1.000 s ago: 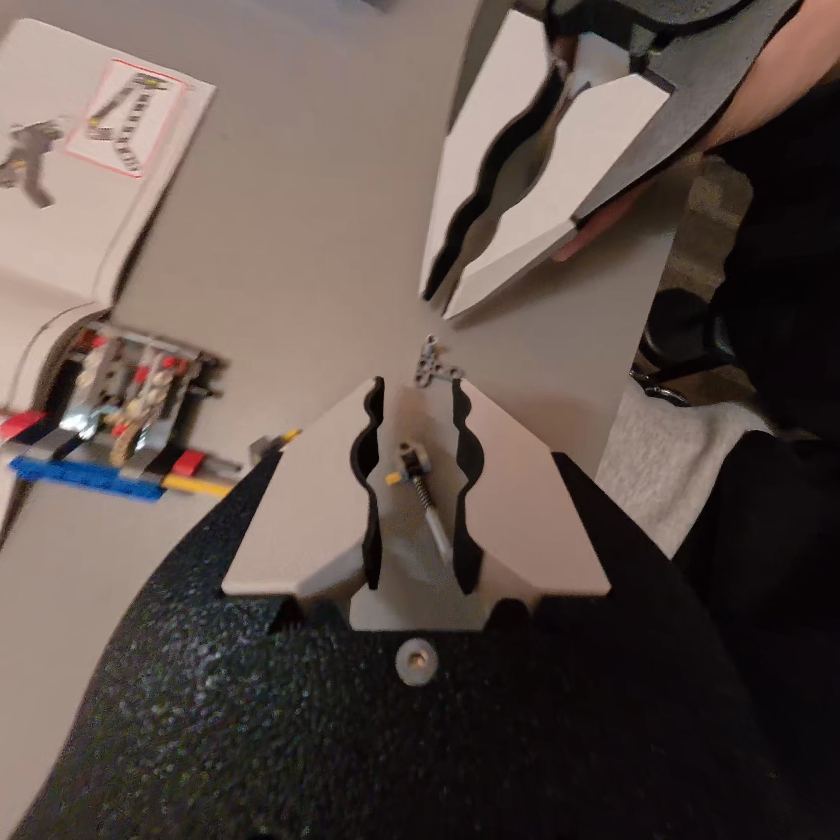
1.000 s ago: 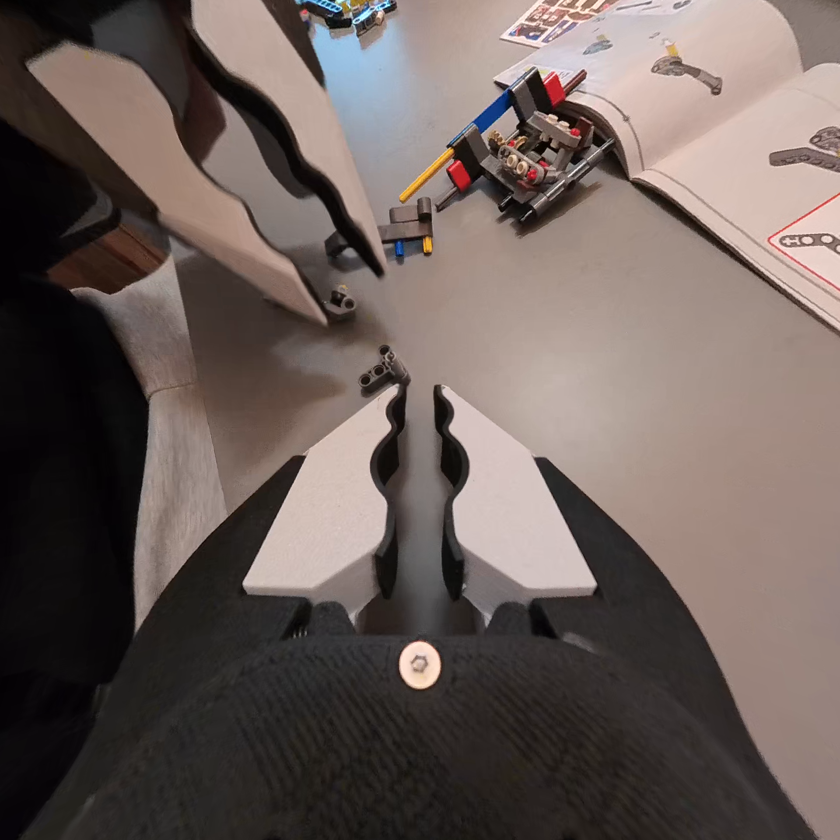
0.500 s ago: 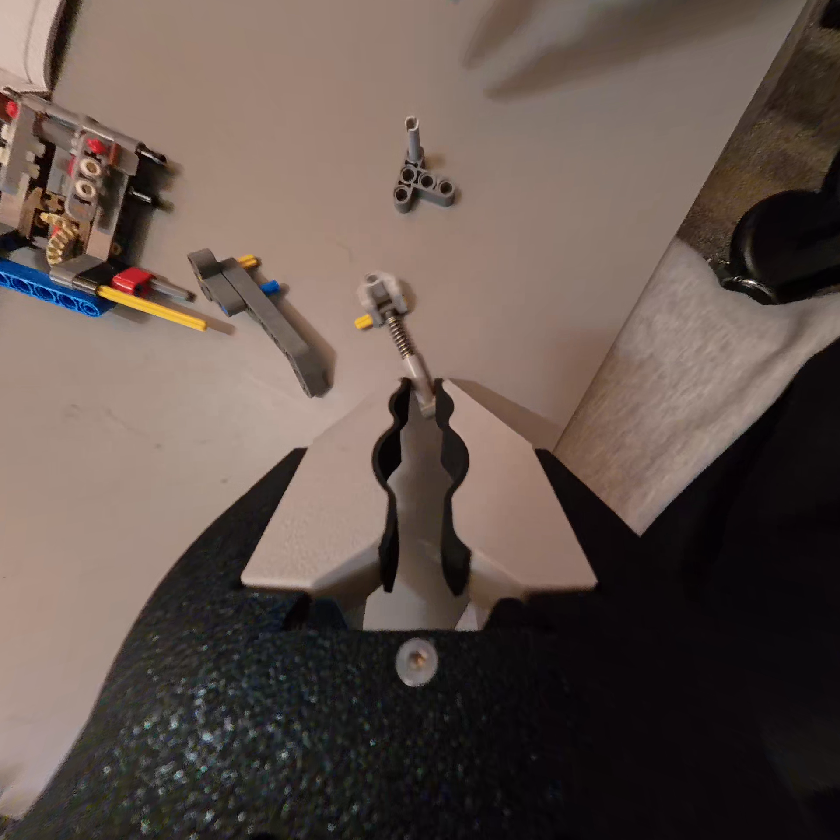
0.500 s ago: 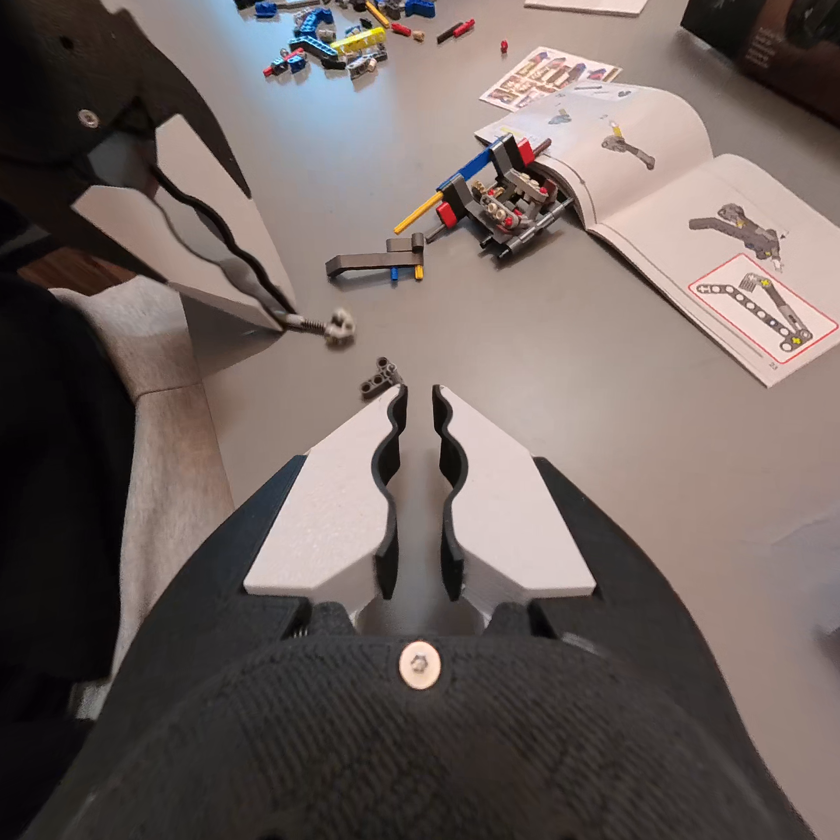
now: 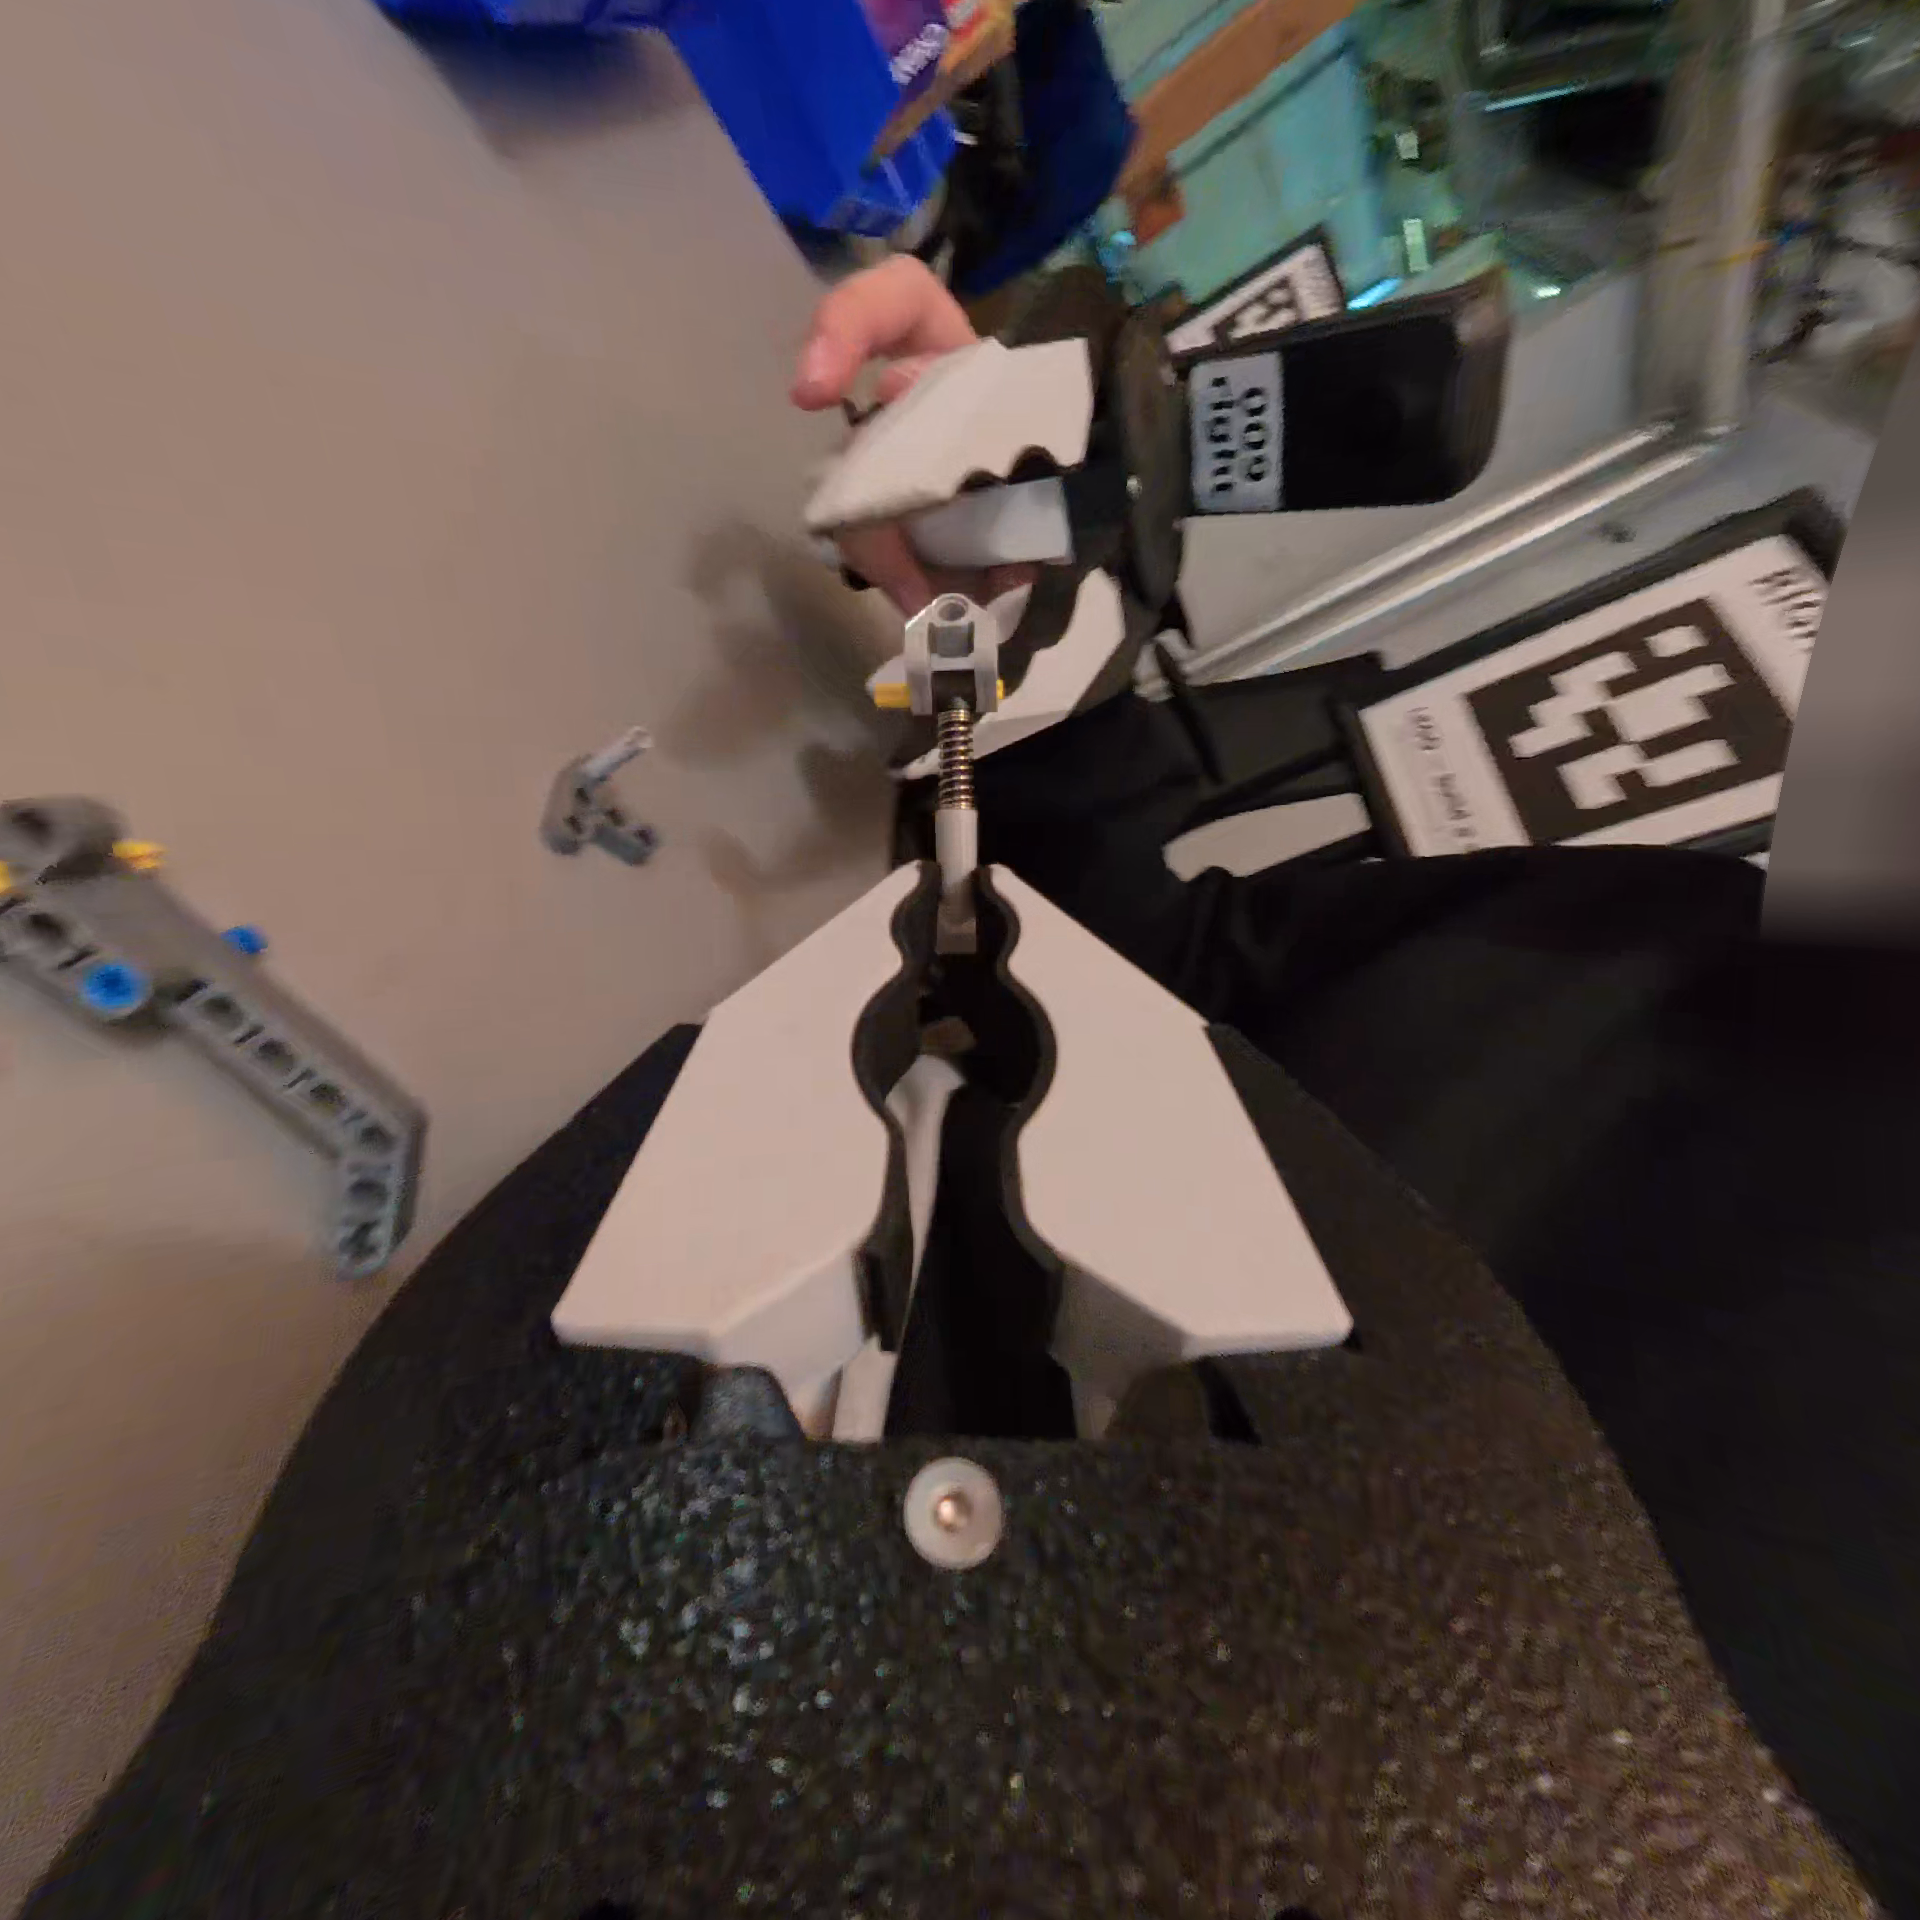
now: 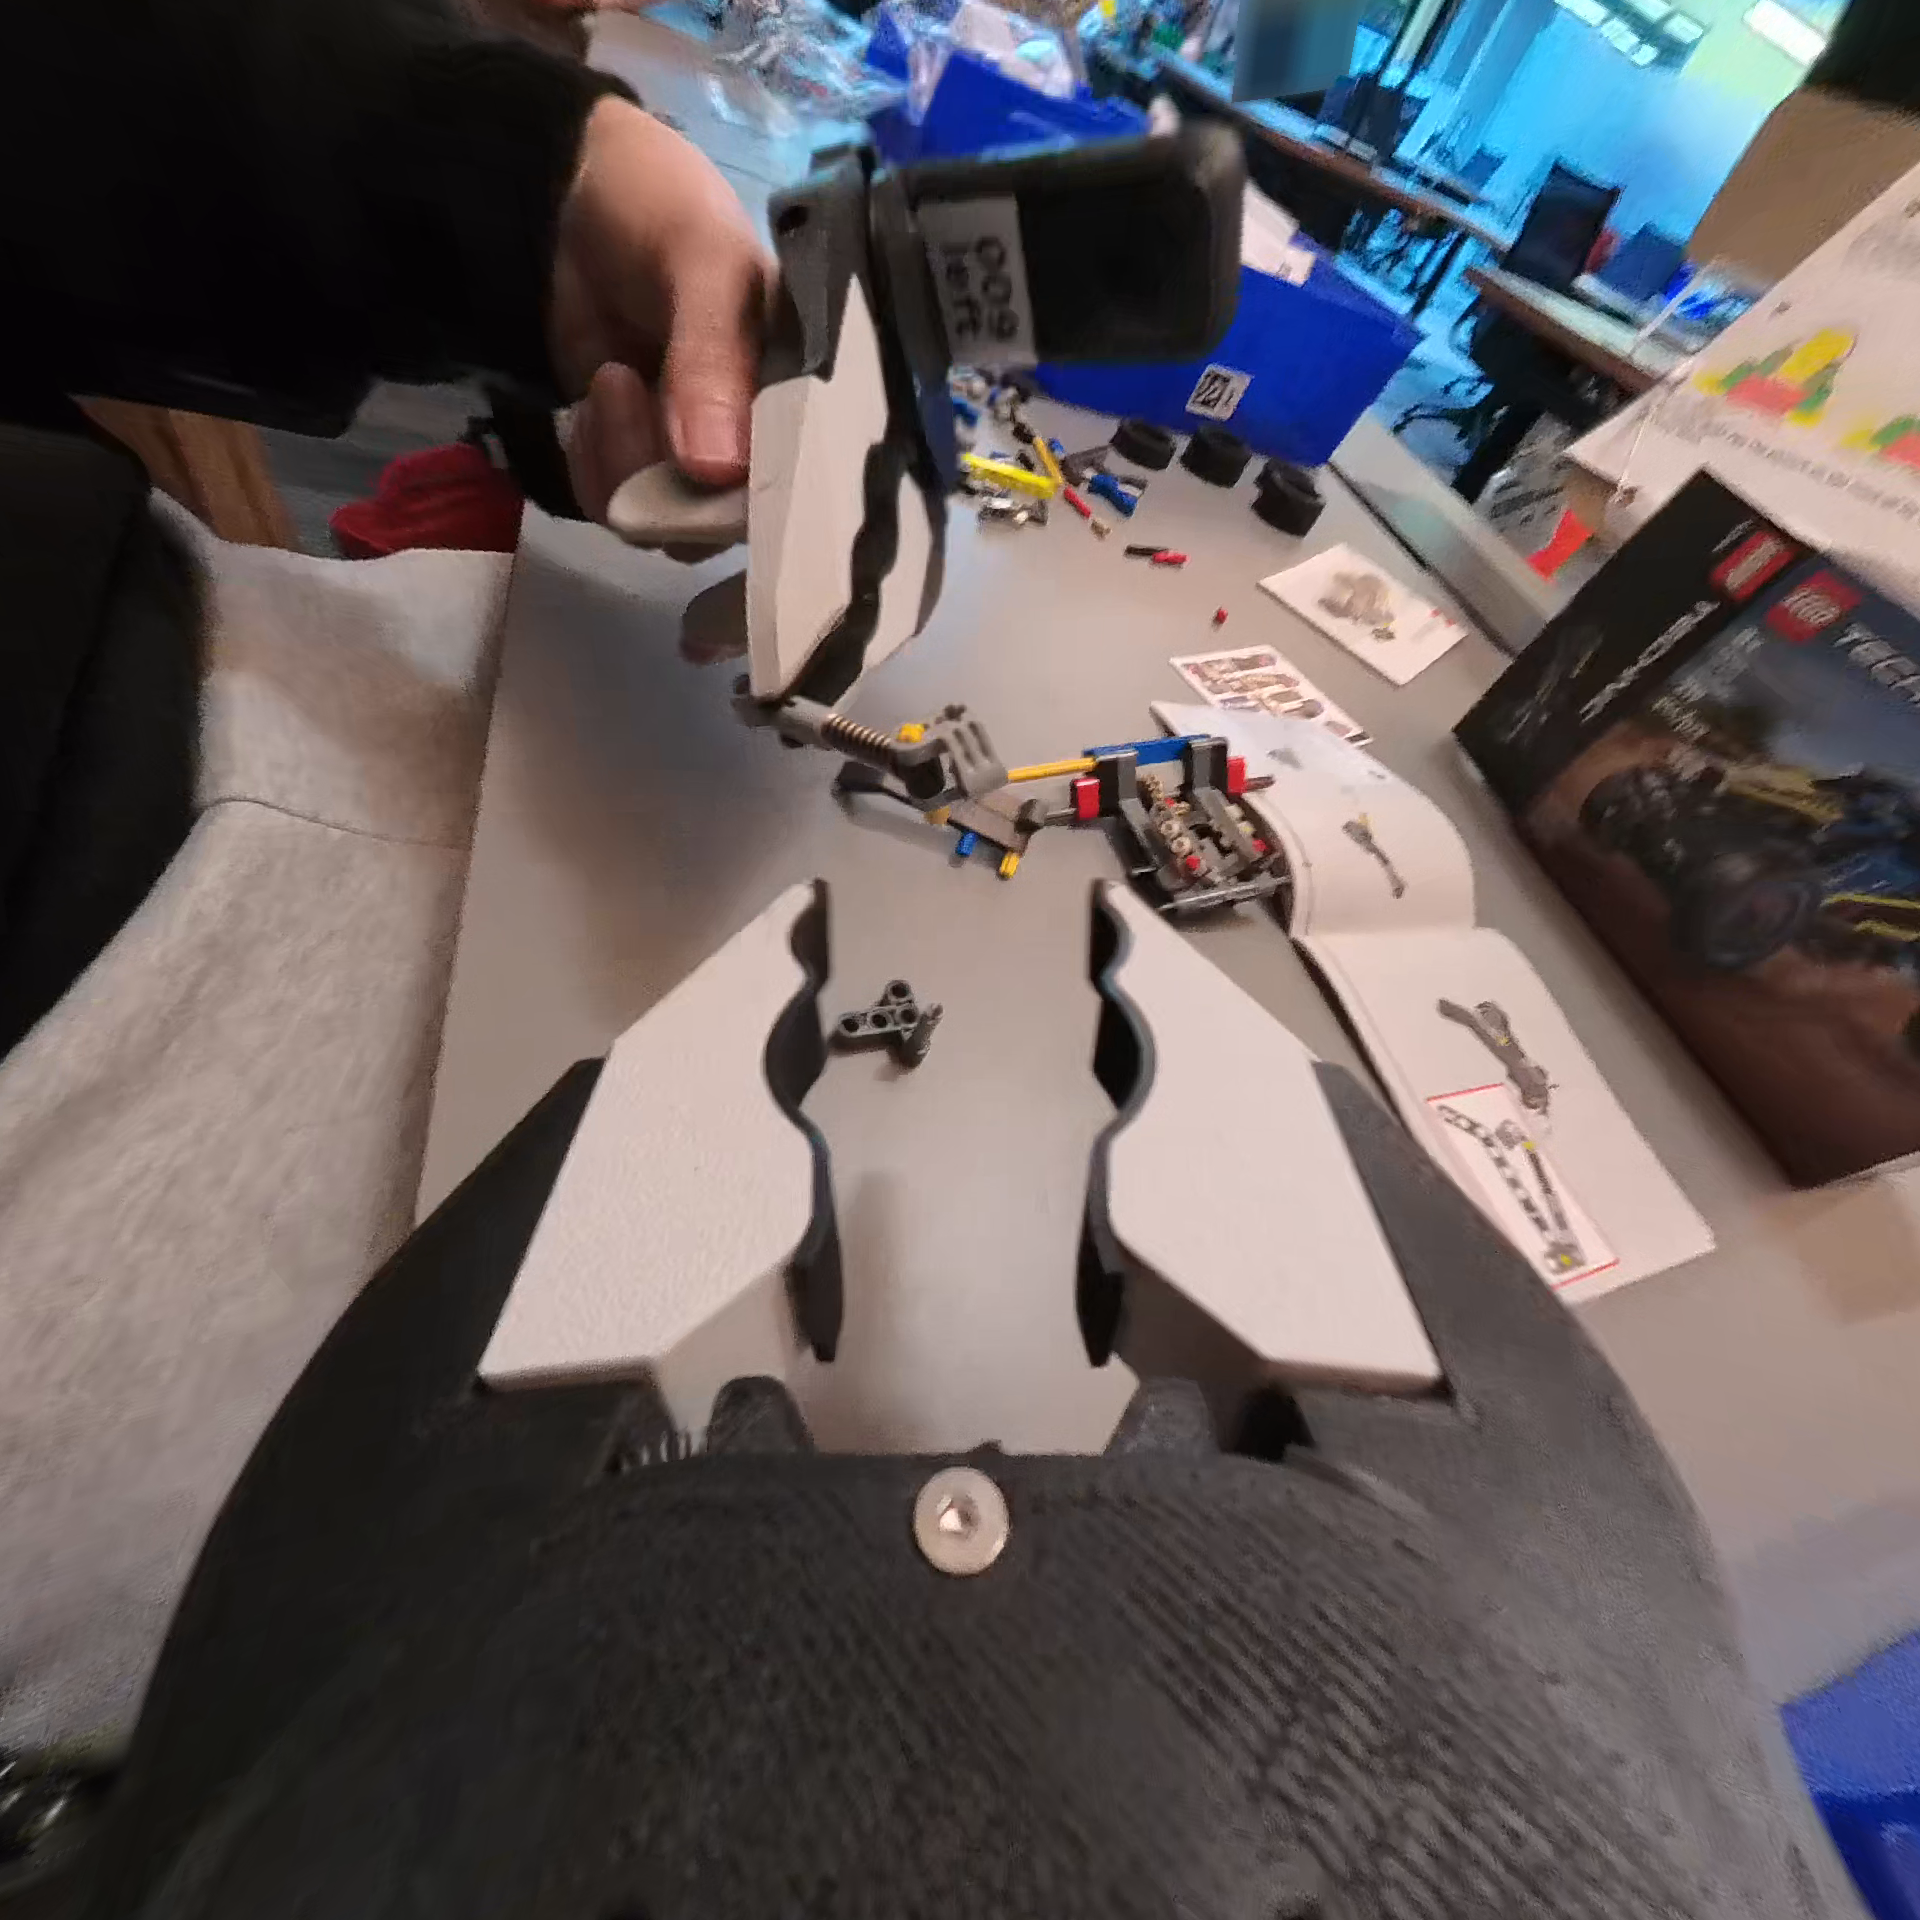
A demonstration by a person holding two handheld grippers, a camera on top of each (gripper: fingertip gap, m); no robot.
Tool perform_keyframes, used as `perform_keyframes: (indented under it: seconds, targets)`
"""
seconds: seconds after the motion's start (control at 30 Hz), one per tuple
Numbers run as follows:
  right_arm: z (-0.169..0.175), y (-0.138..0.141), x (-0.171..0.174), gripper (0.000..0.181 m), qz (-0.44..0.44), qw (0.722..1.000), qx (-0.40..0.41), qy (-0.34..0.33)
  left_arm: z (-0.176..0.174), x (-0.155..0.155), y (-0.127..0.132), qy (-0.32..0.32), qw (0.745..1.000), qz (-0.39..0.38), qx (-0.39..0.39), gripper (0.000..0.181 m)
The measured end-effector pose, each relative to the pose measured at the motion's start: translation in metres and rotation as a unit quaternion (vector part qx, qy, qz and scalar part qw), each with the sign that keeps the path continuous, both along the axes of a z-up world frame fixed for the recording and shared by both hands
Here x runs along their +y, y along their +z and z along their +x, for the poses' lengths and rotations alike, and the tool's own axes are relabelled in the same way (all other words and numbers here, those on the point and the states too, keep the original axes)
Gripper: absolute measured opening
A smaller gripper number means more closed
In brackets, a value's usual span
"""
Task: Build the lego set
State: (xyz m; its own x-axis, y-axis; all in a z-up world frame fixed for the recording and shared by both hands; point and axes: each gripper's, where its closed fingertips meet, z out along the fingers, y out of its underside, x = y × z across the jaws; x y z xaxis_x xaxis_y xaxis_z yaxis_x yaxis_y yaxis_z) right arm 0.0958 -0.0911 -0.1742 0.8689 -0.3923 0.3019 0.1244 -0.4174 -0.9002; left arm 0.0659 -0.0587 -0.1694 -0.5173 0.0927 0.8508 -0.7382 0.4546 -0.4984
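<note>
The left gripper pinches the spring shock absorber aloft by its tail, while only the right wrist view shows the right gripper spread wide above a small grey connector on the table, the half-built assembly farther off.

A grey shock-absorber piece hangs above the grey table, pinched at its rod end by the left gripper.

Its coiled spring sits mid-shaft, with a light grey forked head and a yellow pin across it. A small dark angled connector lies flat on the table between the spread fingers of the right gripper. Farther off lie a long grey beam with blue and yellow pins and a partly built assembly of grey, red and blue pieces, apparently resting against the open instruction booklet.
</note>
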Motion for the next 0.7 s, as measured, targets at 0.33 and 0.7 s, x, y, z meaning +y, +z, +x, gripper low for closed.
perform_keyframes:
  seconds: [0.33, 0.7]
  targets:
    - [-0.019, 0.022, 0.005, 0.044, 0.098, 0.993, 0.002, 0.066, -0.017, -0.017, 0.02, -0.084, 0.992, -0.048, 0.081, 0.004]
    - [-0.02, 0.026, -0.001, 0.015, 0.14, 0.986, 0.028, 0.08, -0.008, -0.026, 0.023, -0.047, 0.993, -0.063, 0.085, 0.004]
